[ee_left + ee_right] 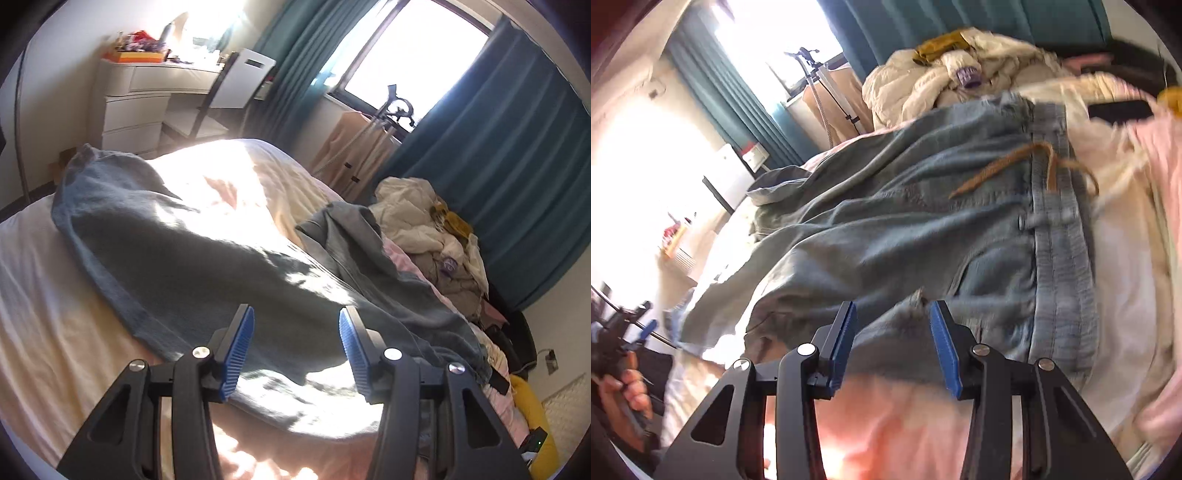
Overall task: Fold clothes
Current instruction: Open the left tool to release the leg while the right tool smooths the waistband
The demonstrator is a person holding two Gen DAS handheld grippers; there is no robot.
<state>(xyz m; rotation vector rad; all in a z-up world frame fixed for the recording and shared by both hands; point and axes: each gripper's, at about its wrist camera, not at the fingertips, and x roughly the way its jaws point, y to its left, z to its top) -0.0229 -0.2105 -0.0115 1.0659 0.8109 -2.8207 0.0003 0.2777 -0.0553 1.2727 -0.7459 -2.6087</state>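
A pair of blue denim trousers (177, 254) lies spread across the bed. In the right wrist view the trousers (886, 221) show their waistband (1060, 236) on the right, with a brown drawstring (1008, 166). My left gripper (296, 321) is open, just above a trouser leg near its lower edge. My right gripper (893, 317) is open, with the near edge of the denim lying between its blue pads (842, 339). Neither gripper holds anything.
The bed sheet (44, 332) is cream and pink. A heap of cream and yellow clothes (436, 221) lies at the far side by teal curtains (498, 166). A white dresser (136, 103) and chair stand beyond the bed. The person's left hand (624, 391) shows at left.
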